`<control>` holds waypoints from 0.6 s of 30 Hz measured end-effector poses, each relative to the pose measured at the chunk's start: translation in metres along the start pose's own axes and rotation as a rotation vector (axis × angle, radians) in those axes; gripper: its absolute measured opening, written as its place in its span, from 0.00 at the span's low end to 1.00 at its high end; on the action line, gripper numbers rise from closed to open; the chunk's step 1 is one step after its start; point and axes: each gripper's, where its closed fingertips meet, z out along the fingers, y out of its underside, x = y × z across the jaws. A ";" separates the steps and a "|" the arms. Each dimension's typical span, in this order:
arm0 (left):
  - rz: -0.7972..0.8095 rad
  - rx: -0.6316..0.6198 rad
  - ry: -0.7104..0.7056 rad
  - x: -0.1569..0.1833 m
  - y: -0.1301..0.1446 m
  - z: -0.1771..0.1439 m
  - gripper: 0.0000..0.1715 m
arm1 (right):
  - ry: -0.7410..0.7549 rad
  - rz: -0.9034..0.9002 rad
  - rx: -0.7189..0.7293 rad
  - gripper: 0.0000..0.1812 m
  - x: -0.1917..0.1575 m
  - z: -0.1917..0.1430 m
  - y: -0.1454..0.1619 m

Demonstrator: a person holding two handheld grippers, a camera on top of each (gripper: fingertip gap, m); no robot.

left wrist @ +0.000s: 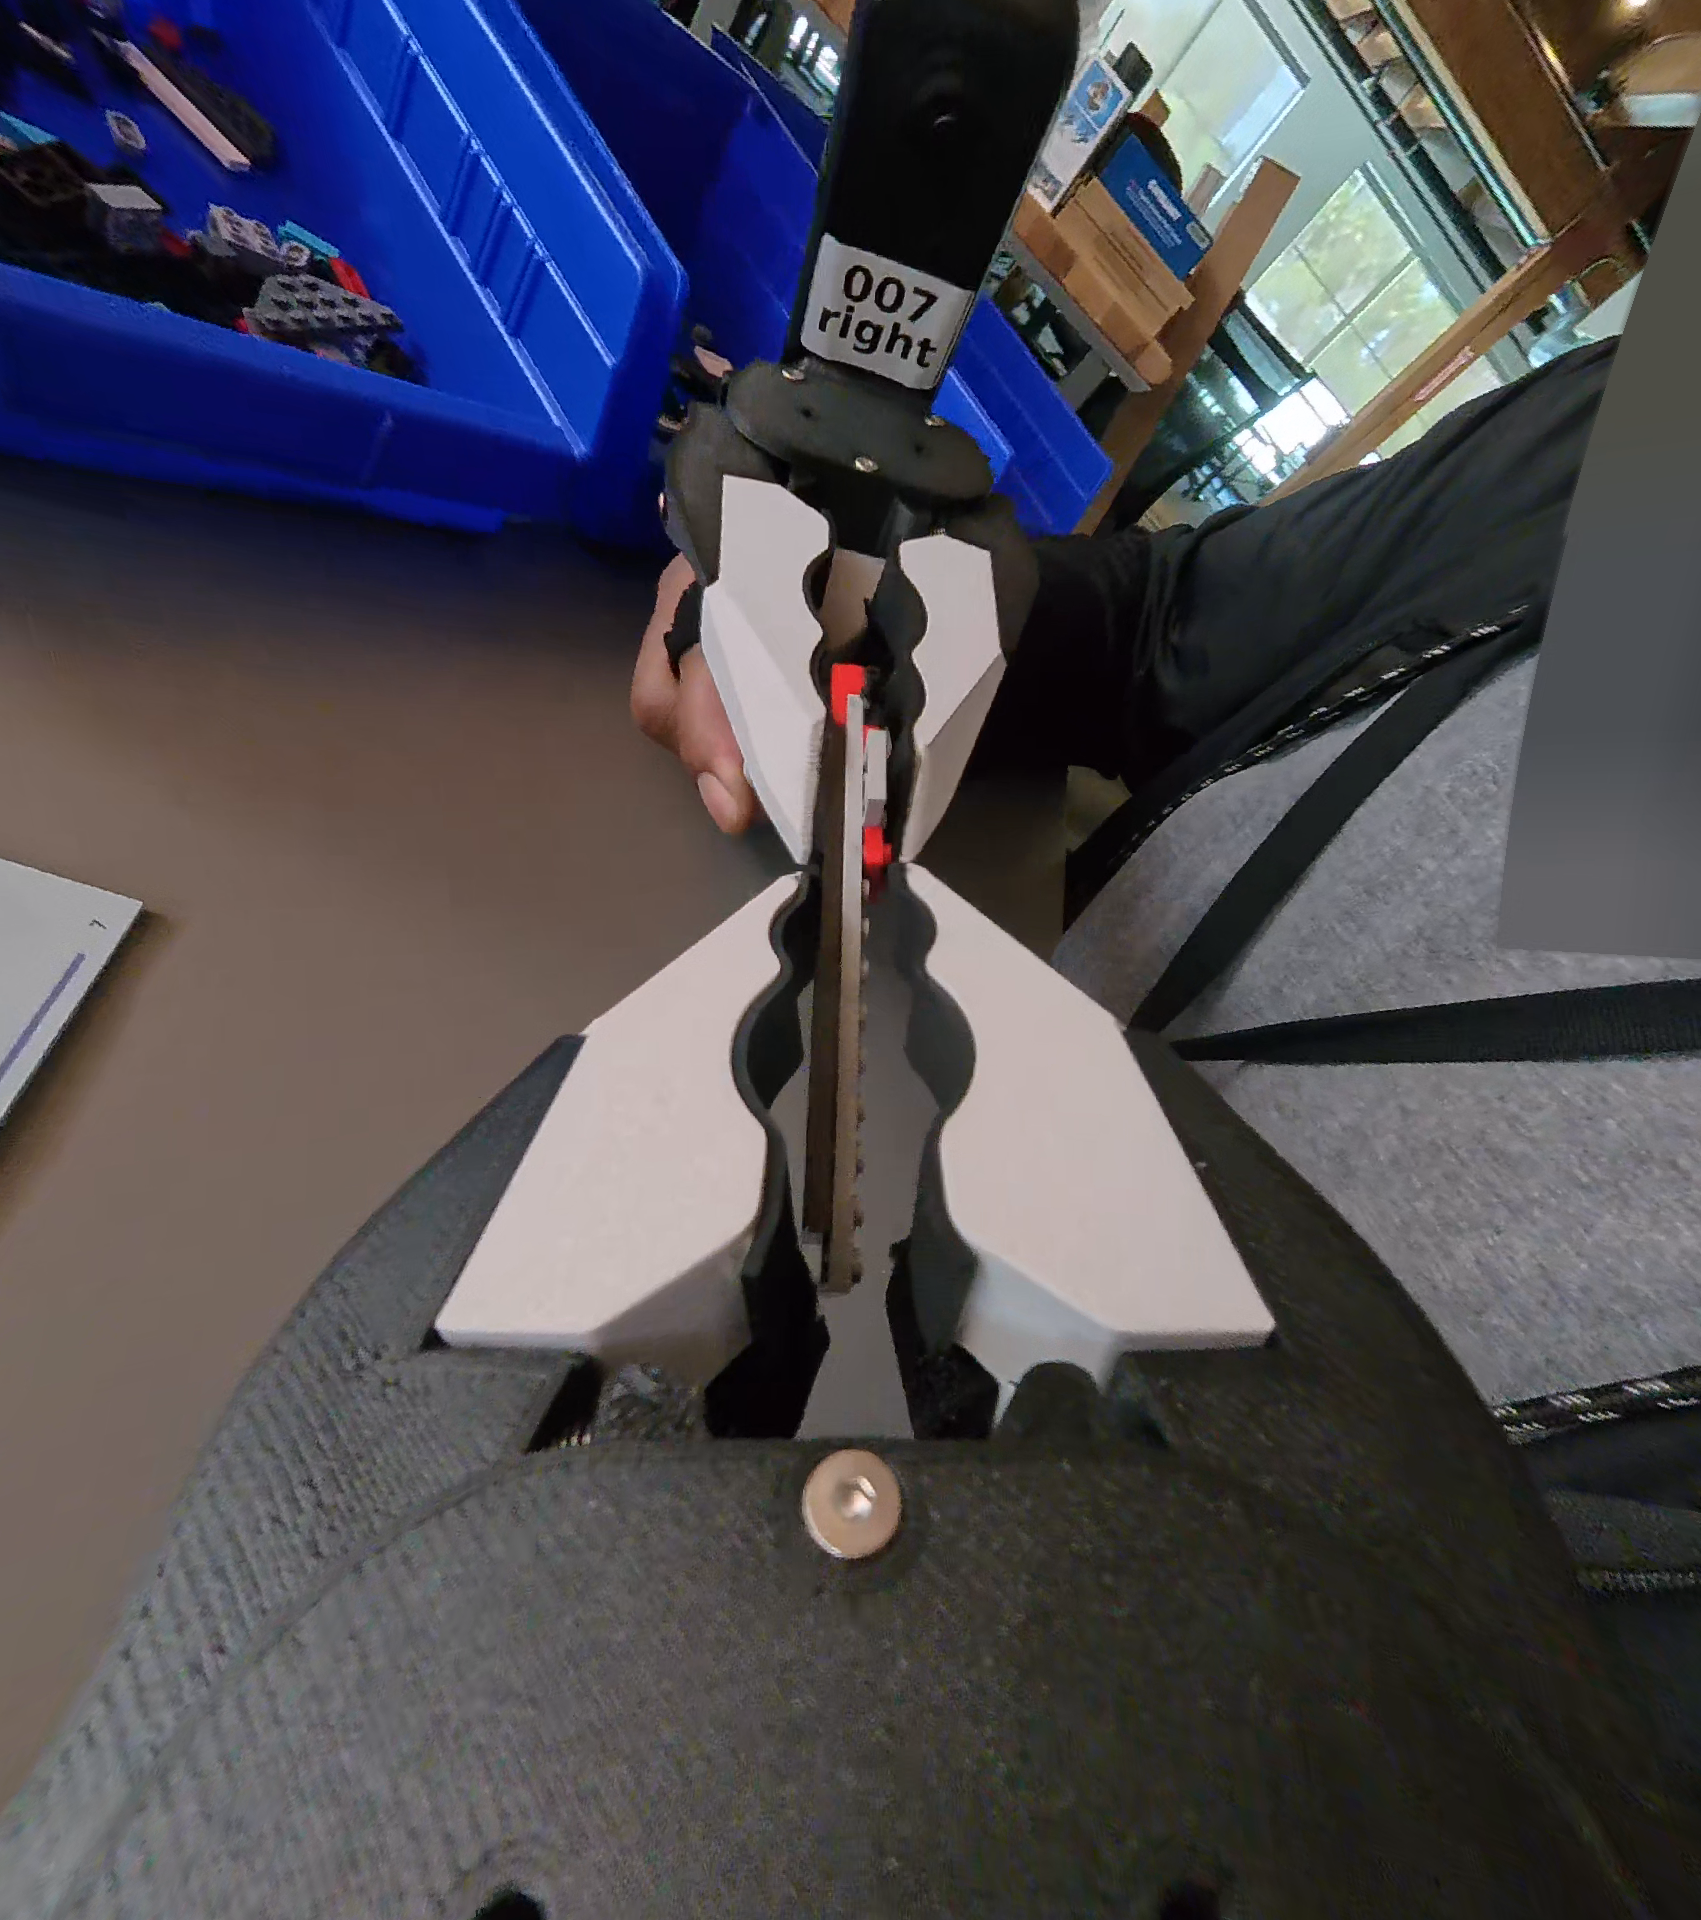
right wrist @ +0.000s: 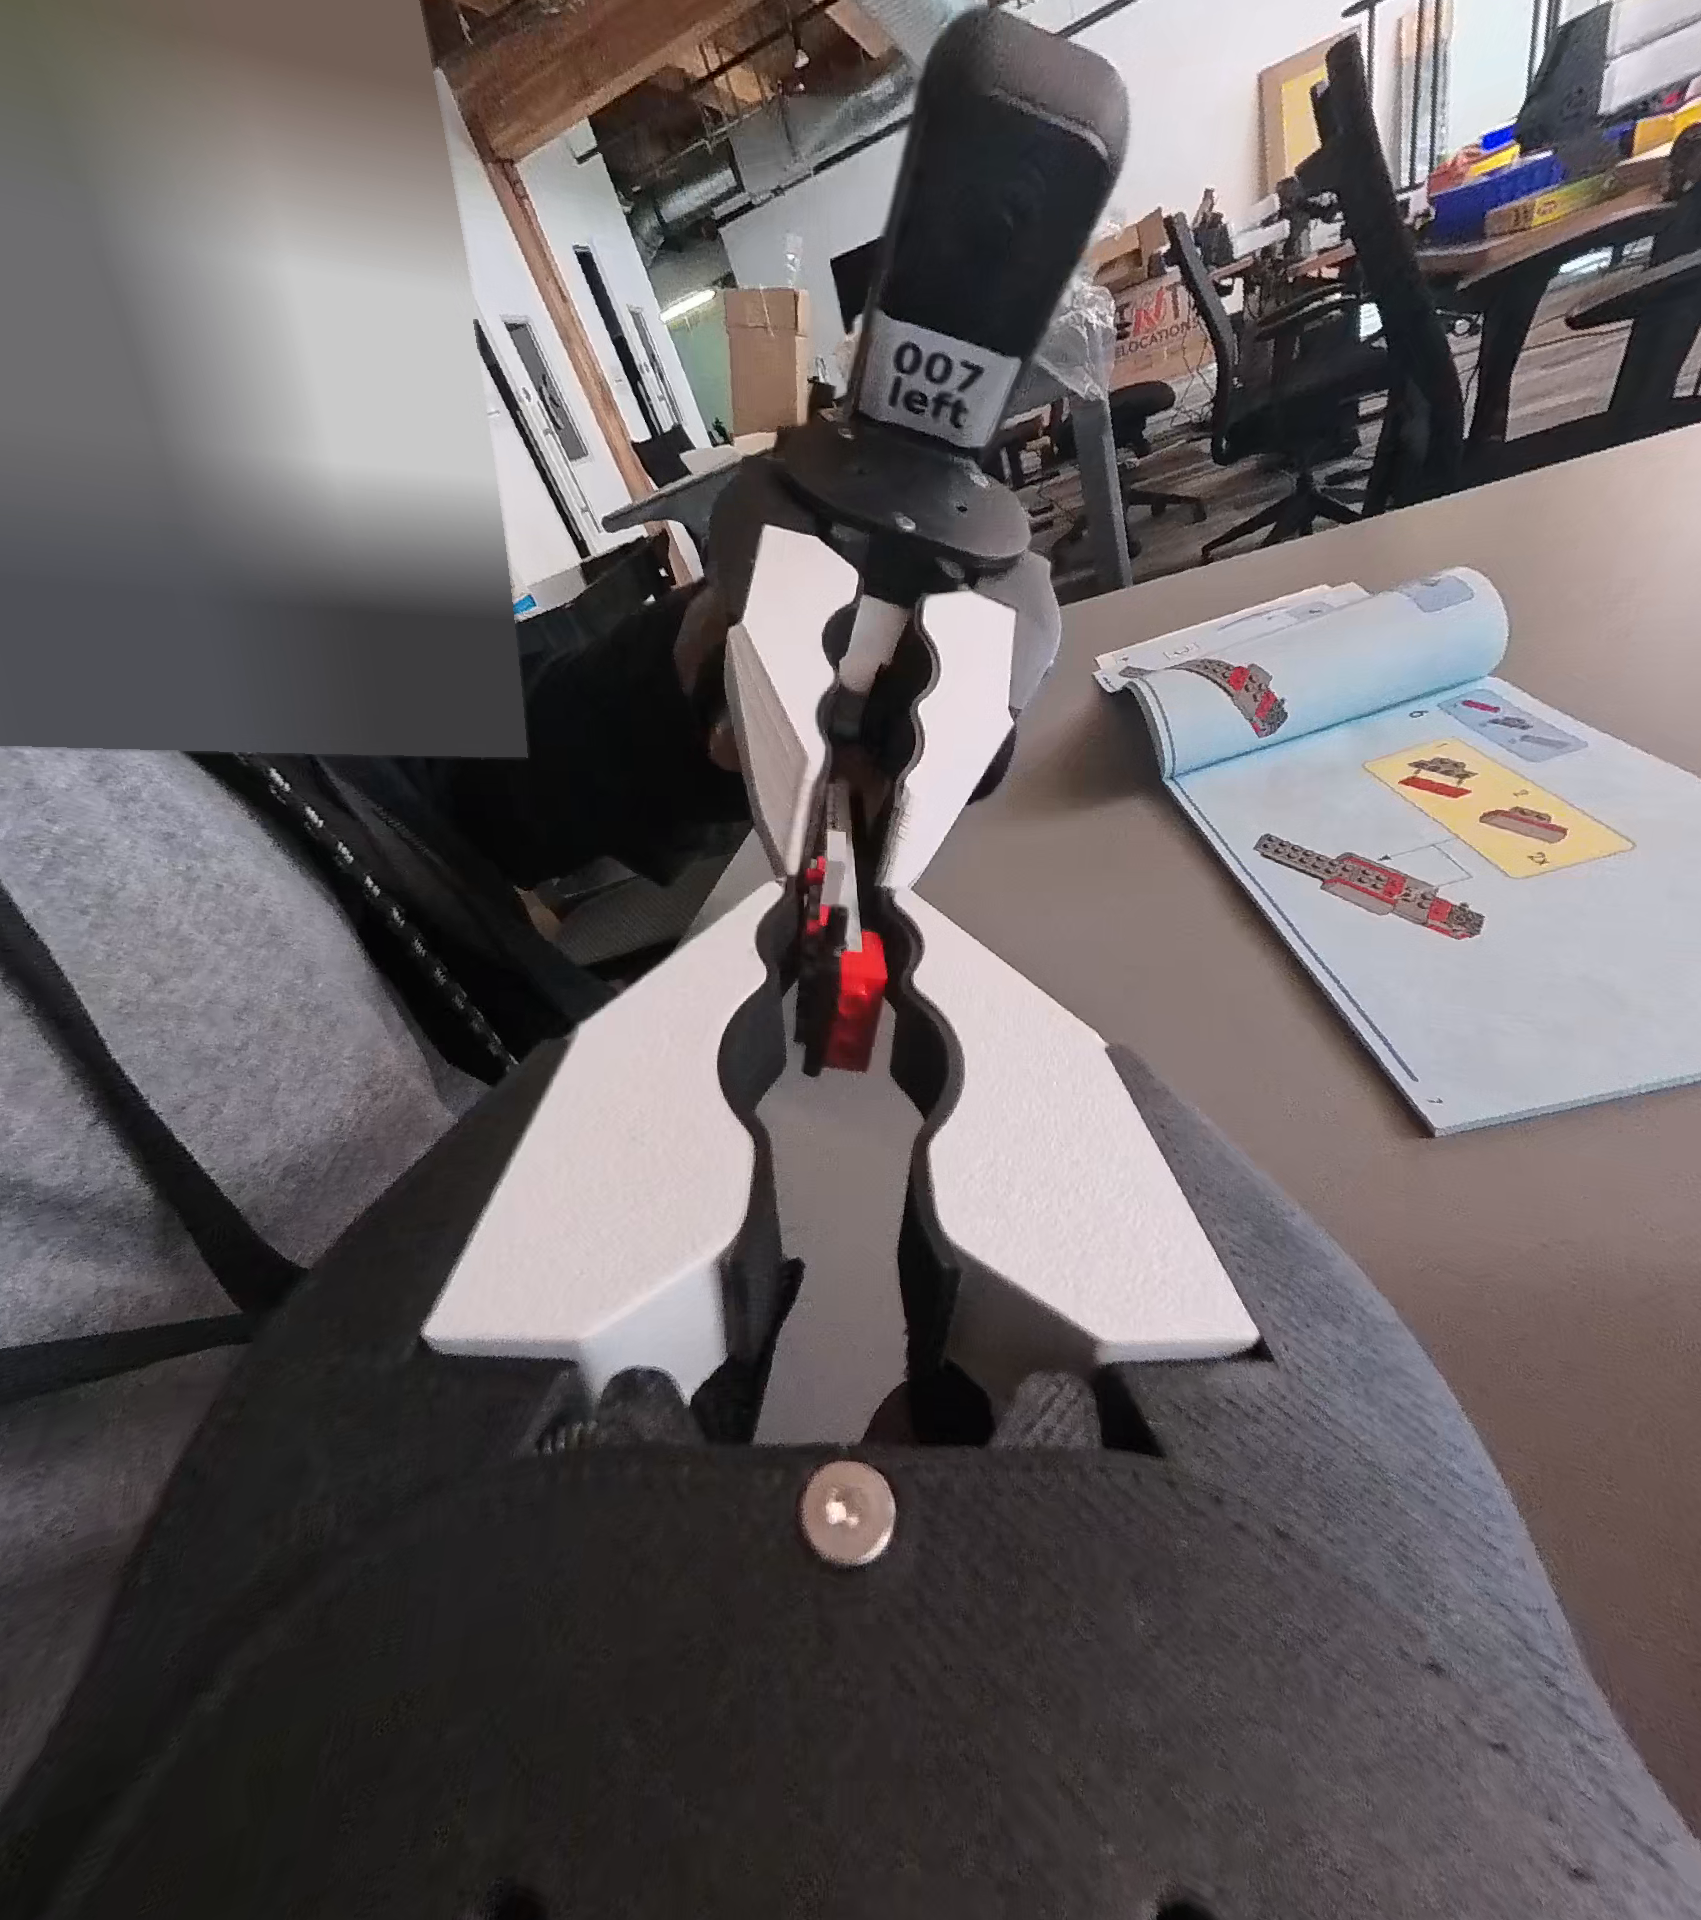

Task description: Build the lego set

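Tip-to-tip, both tongs [left wrist: 851,894] [right wrist: 838,904] clamp lego plate [left wrist: 838,1039] past table edge [left wrist: 1064,831].

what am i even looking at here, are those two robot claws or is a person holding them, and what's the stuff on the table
A person holds two hand-held grippers, each carrying a camera that looks along its own white fingers. In the left view, the left gripper is the near one and the right gripper faces it; the right view reverses that. Both are shut on one lego assembly, a long grey studded plate with red pieces, held above the brown table. On the table lie blue bins of loose lego pieces and an open instruction booklet.
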 end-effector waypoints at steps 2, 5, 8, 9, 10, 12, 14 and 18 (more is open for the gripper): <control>0.016 0.000 -0.014 -0.001 0.000 0.000 0.06 | 0.000 0.002 0.001 0.08 0.000 0.000 0.000; 0.030 -0.001 -0.019 0.000 0.000 0.001 0.06 | -0.005 0.002 0.003 0.08 -0.001 -0.001 0.000; 0.040 0.002 -0.024 0.001 -0.001 0.001 0.05 | -0.006 0.003 0.008 0.08 -0.001 -0.001 0.000; 0.040 0.006 -0.021 0.001 -0.001 0.001 0.05 | -0.009 0.007 0.012 0.08 -0.001 -0.001 -0.001; 0.043 0.009 -0.019 0.002 -0.002 0.002 0.05 | -0.014 0.012 0.017 0.08 -0.002 -0.002 -0.002; 0.047 0.006 -0.018 0.001 -0.001 0.002 0.05 | -0.020 0.017 0.018 0.08 -0.002 -0.002 -0.001; 0.074 -0.009 -0.017 0.004 0.001 0.003 0.05 | -0.036 0.016 0.015 0.08 -0.005 -0.001 0.000; 0.096 -0.005 -0.029 0.005 -0.001 0.003 0.04 | -0.049 0.025 0.027 0.08 -0.006 -0.002 -0.002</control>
